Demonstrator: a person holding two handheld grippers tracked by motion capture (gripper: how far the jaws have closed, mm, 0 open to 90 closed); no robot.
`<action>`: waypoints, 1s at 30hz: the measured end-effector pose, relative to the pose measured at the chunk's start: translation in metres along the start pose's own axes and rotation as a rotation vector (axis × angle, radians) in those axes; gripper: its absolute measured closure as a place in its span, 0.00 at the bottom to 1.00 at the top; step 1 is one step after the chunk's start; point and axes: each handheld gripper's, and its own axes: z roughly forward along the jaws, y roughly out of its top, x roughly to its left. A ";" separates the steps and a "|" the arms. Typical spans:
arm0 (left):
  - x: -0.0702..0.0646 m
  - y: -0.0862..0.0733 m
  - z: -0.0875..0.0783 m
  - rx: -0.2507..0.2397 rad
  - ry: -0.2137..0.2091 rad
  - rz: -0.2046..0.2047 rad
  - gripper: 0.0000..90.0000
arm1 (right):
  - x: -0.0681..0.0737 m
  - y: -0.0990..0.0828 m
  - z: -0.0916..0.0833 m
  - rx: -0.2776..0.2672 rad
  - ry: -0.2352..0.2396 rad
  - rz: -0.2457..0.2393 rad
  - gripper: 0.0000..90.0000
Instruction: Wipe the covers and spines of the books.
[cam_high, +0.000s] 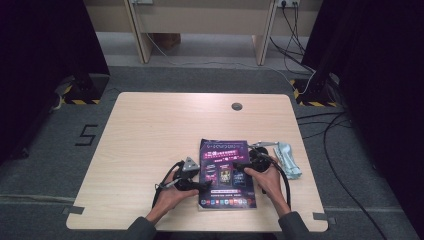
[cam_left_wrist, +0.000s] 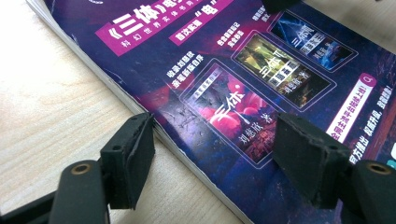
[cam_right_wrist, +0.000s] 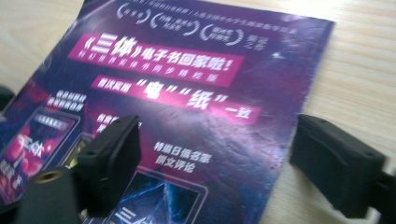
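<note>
We have the magazine (cam_high: 226, 174) lying flat near the table's (cam_high: 150, 135) front edge, toward five o'clock. Our left gripper (cam_high: 204, 185) straddles its spine edge with jaws parted, clamping nothing; our right gripper (cam_high: 239, 165) stands released over the opposite edge. It looks light, floppy and glossy, probably slippery, so we would pinch the stacked page edge. The cover is purple with pink banners. A pale cloth (cam_high: 289, 159) lies at three o'clock.

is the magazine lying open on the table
No, the magazine lies closed and flat on the table, purple cover up, as the high view shows.
</note>
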 end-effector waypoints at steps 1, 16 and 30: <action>0.000 0.000 0.000 0.000 0.000 0.000 0.34 | 0.000 0.000 0.000 0.000 0.000 0.000 0.16; -0.002 -0.001 0.000 -0.007 0.015 -0.002 0.37 | -0.005 -0.008 -0.006 -0.076 0.018 0.173 0.32; -0.002 -0.001 0.000 -0.014 0.013 -0.001 0.38 | -0.010 -0.017 -0.019 -0.127 0.073 0.290 0.43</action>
